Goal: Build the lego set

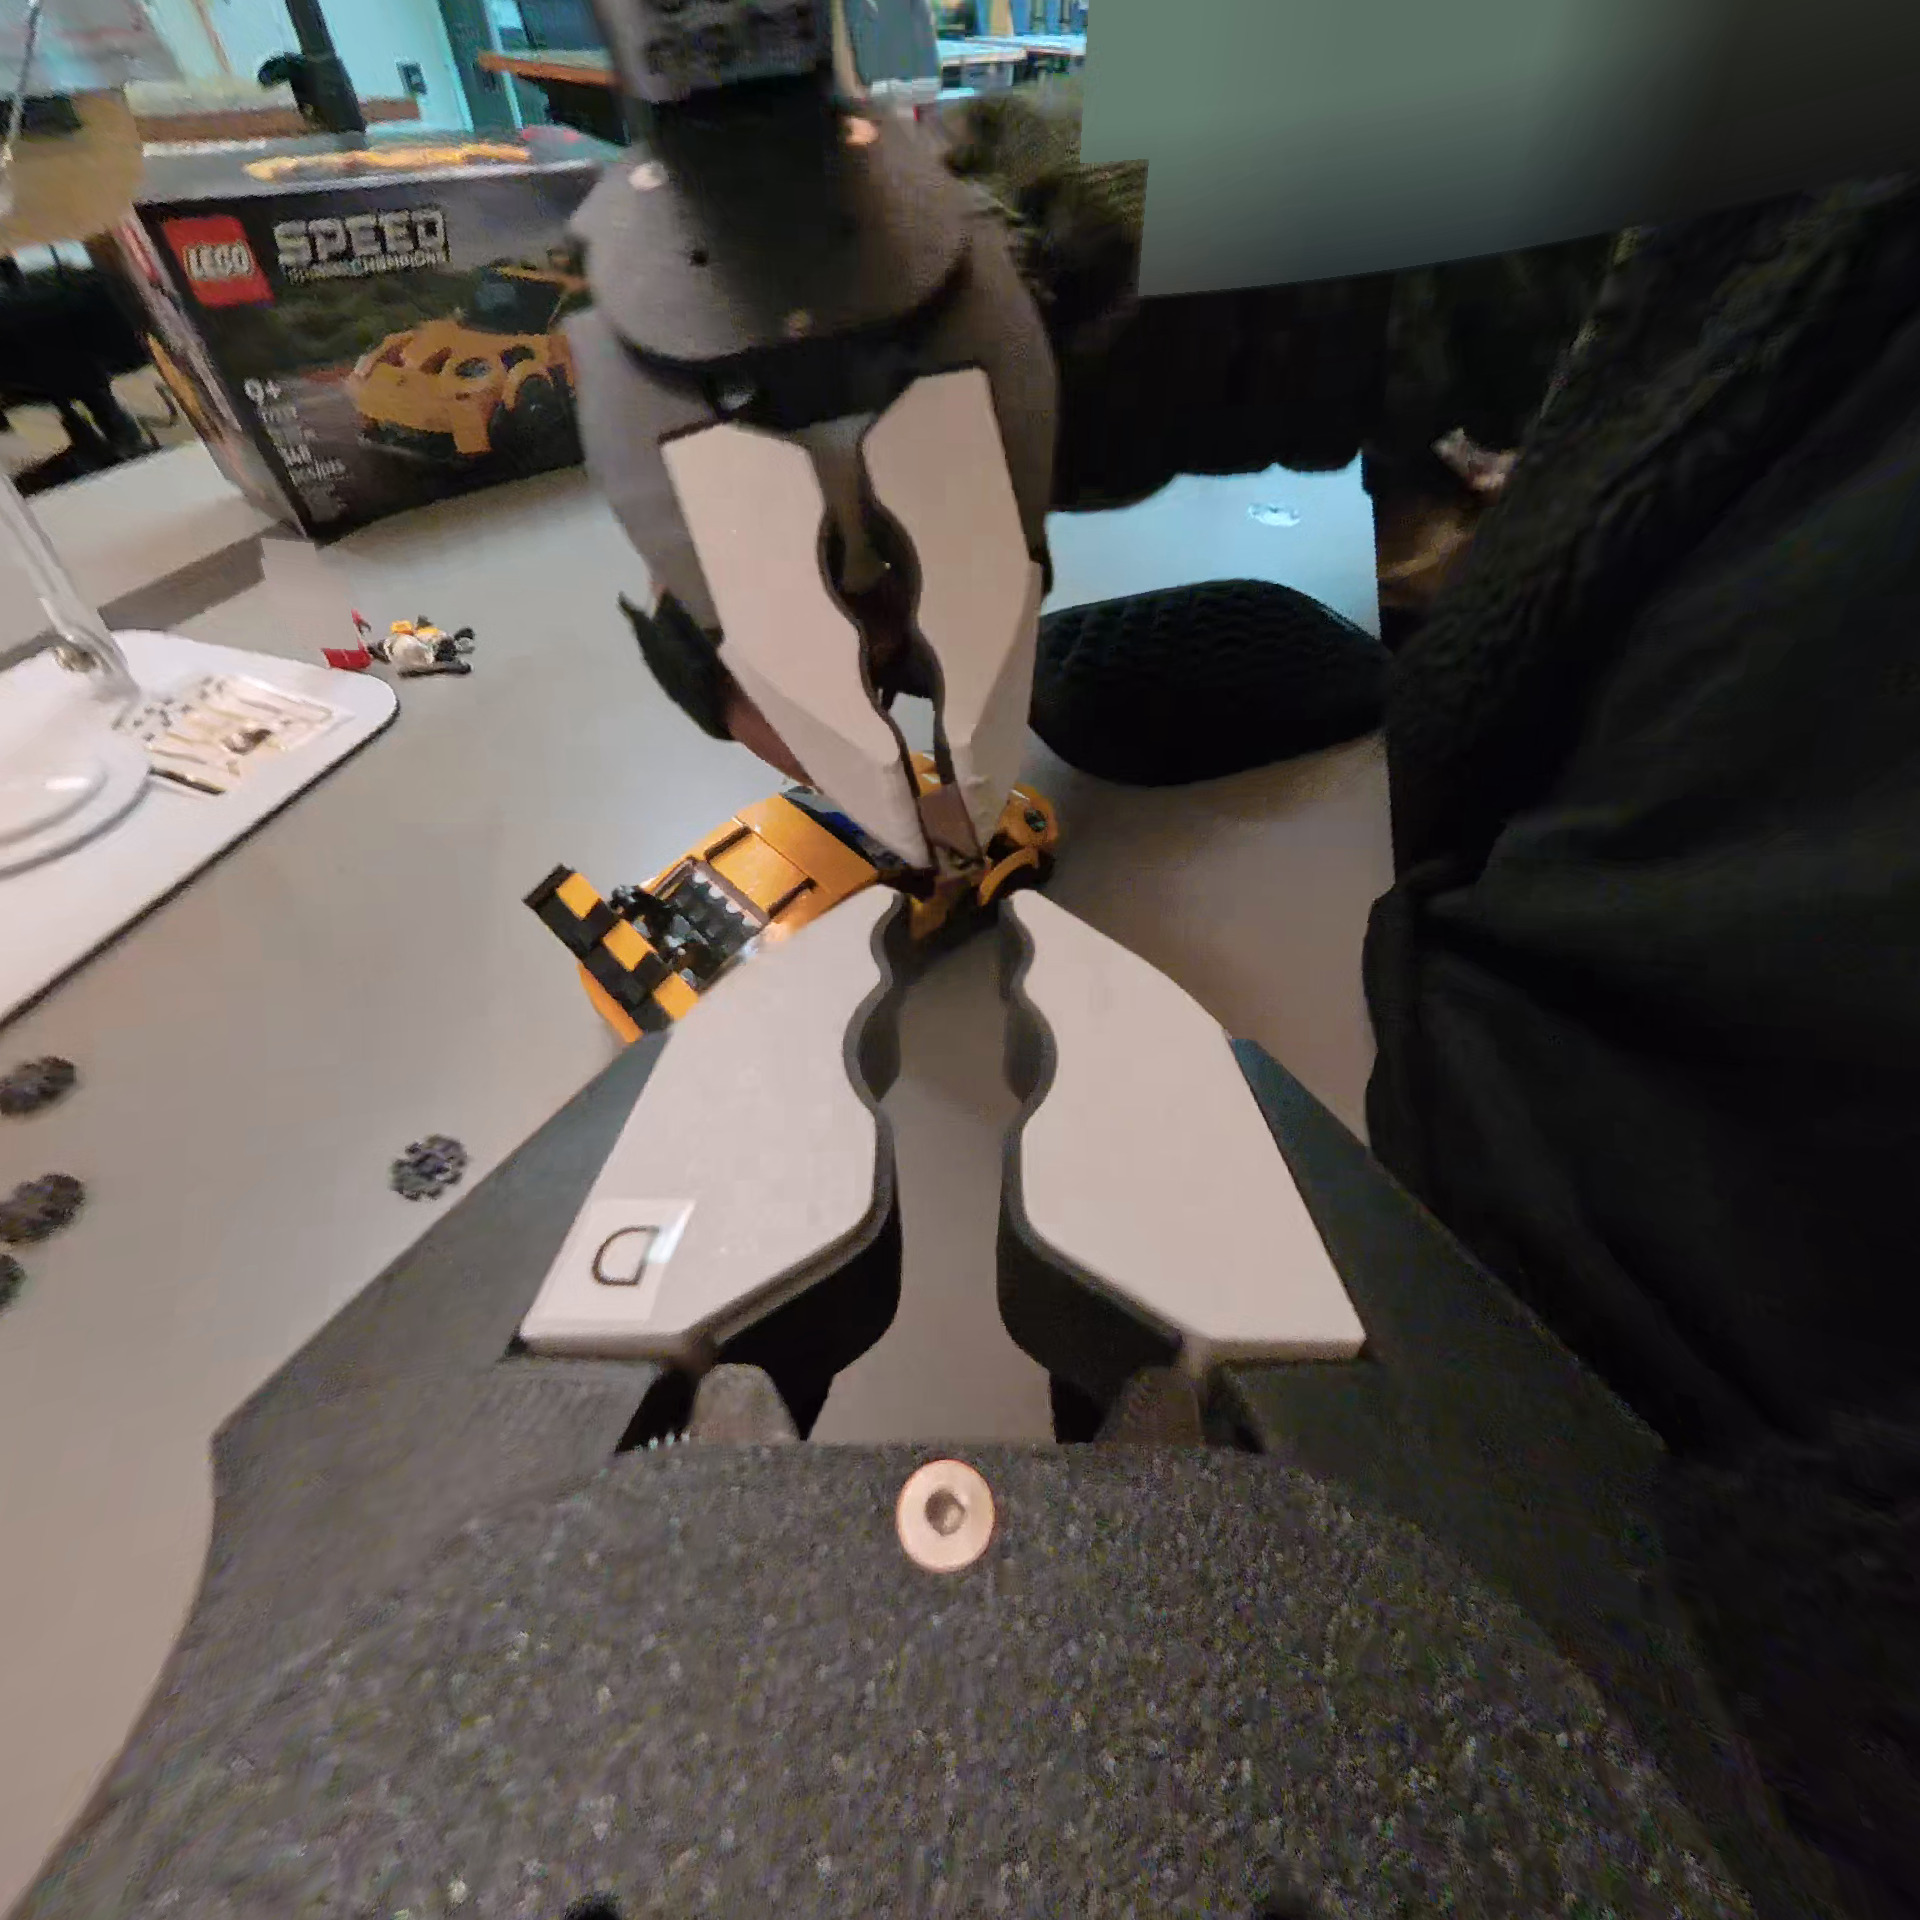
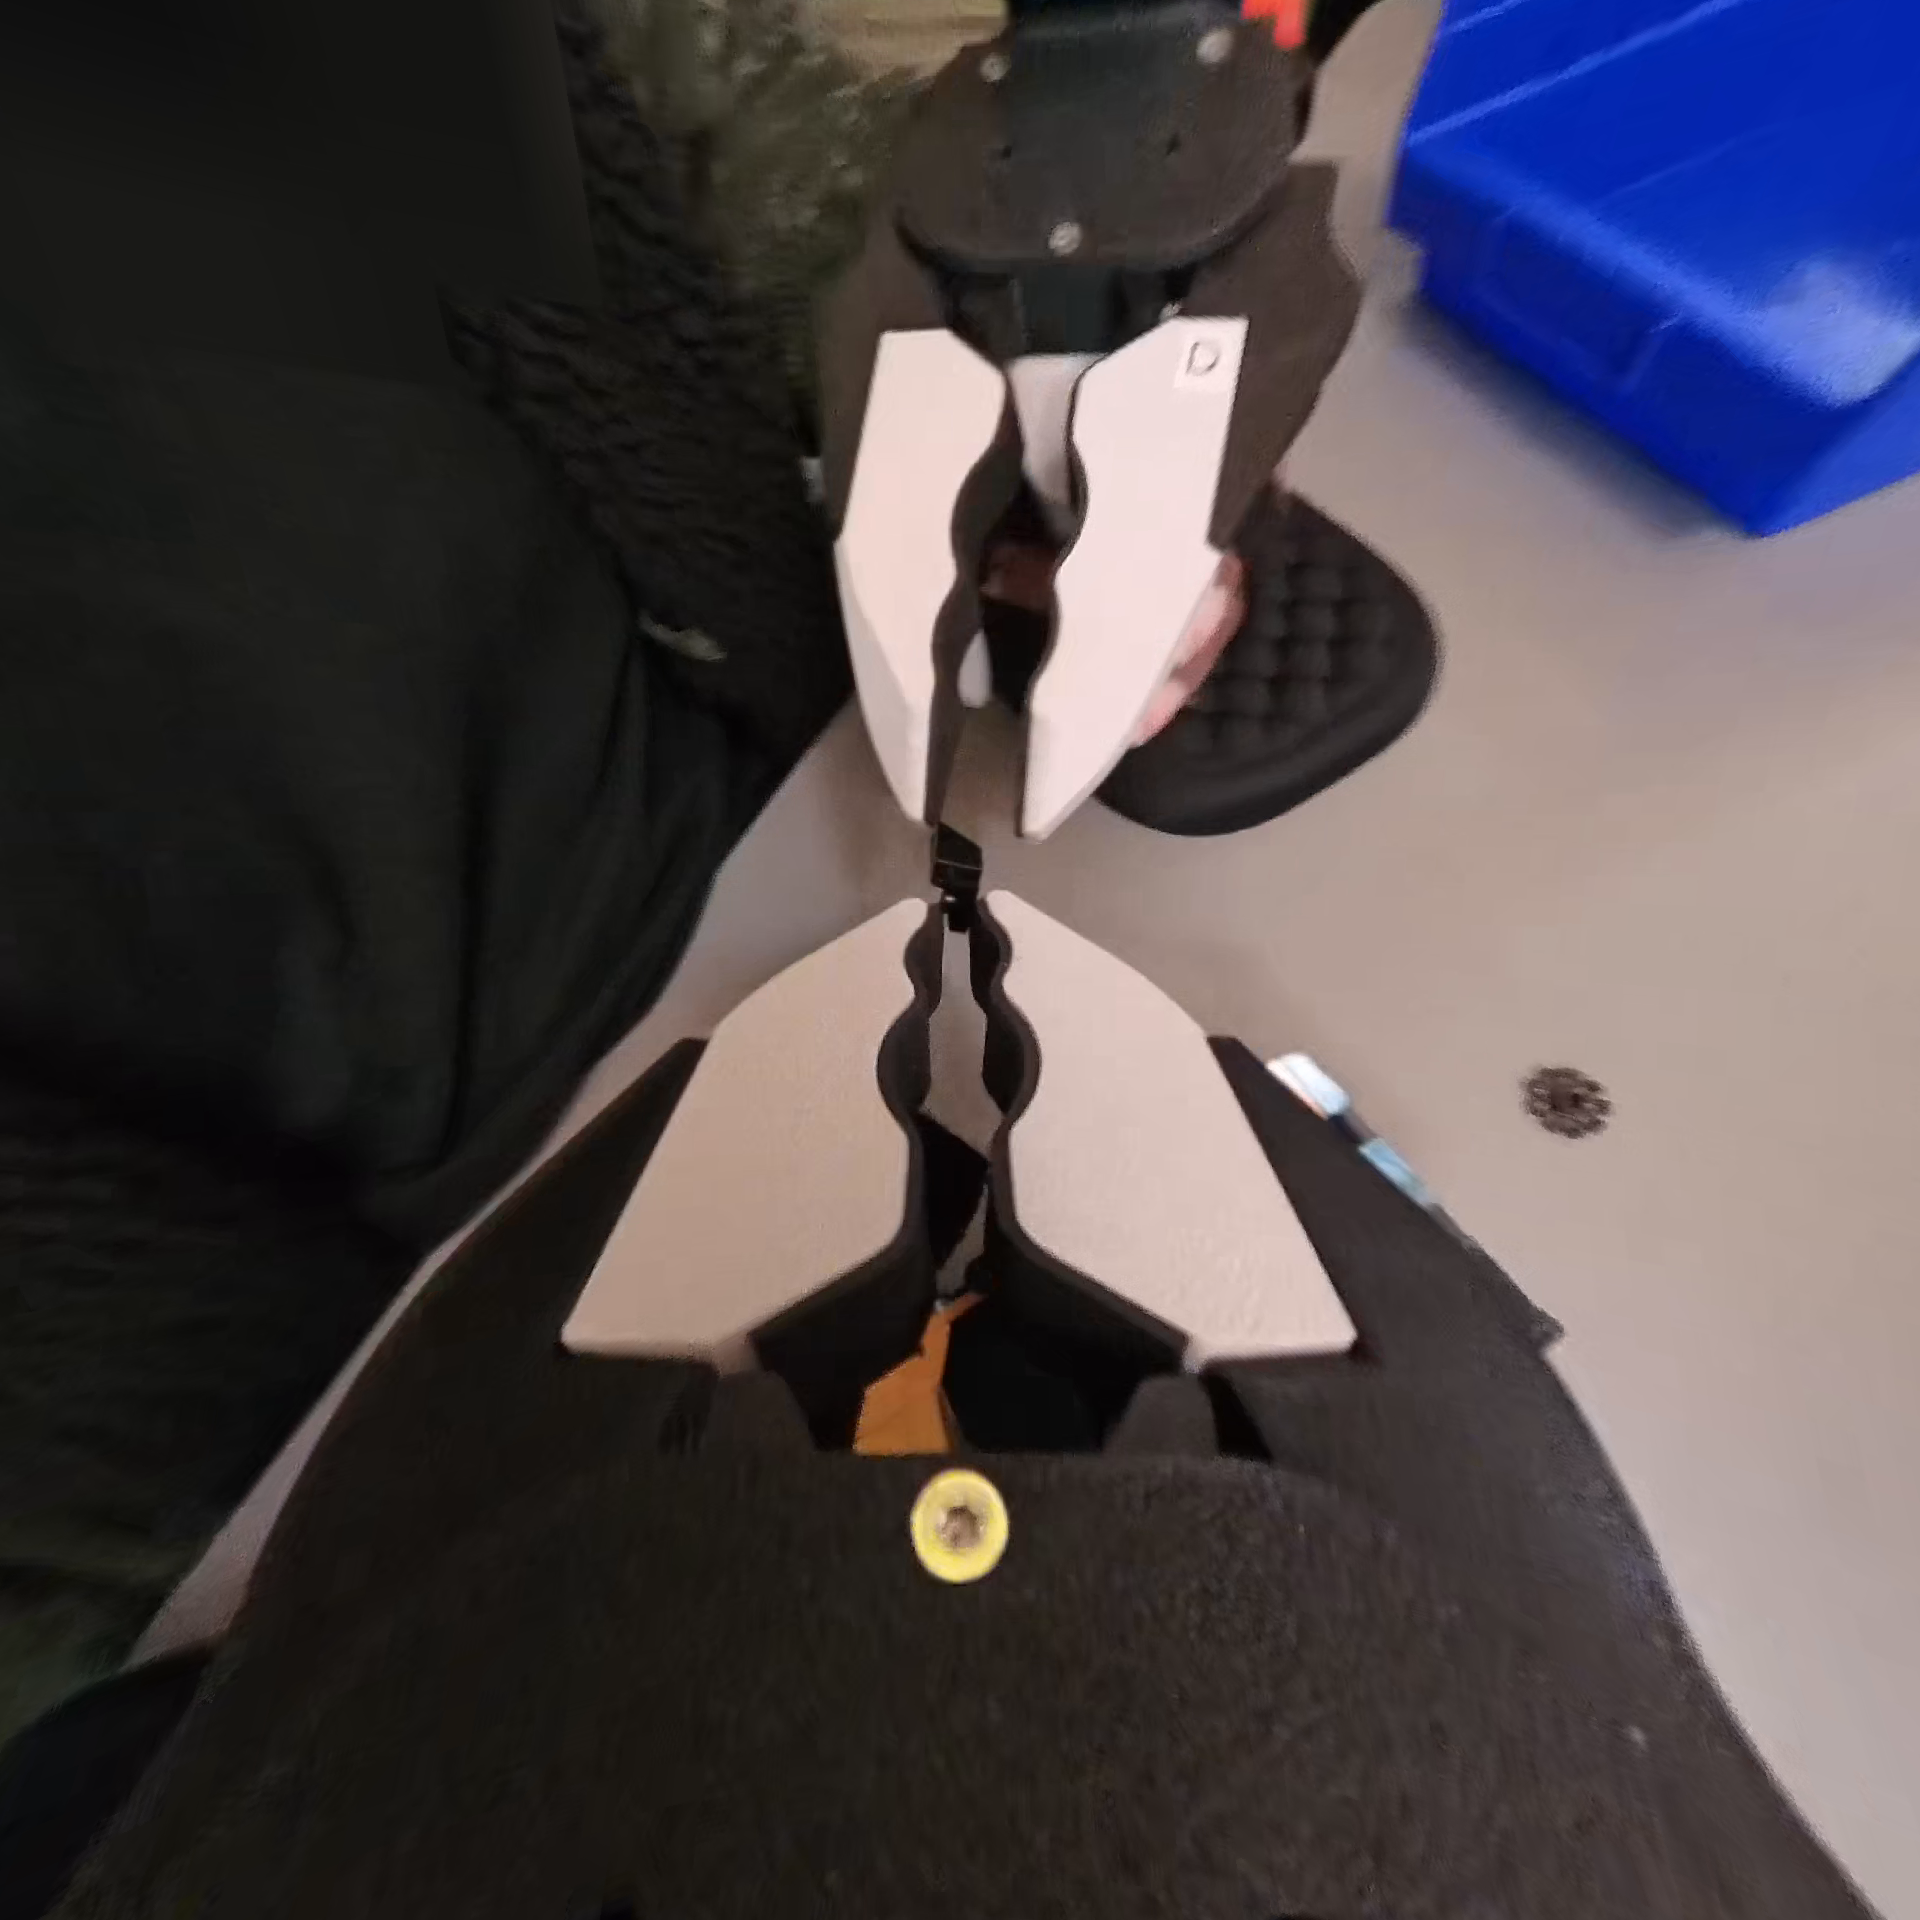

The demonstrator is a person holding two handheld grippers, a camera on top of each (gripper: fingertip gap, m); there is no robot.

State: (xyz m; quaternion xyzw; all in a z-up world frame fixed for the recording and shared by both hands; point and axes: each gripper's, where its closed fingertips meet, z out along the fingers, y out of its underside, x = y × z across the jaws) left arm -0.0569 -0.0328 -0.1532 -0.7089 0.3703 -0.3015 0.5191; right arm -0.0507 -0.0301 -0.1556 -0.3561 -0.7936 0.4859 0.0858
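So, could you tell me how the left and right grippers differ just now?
The right gripper is shut on a small black piece; the left gripper is open. The left gripper carries a sticker on one finger; the right gripper shows none. Both are white-fingered and meet tip to tip by the yellow car.

Soft, even indoor light; wide-angle bending at the edges.
The pale grey bench (image 1: 312, 987) shows only faint shadows; the blue plastic bin (image 2: 1662, 260) and the far background are blurred.
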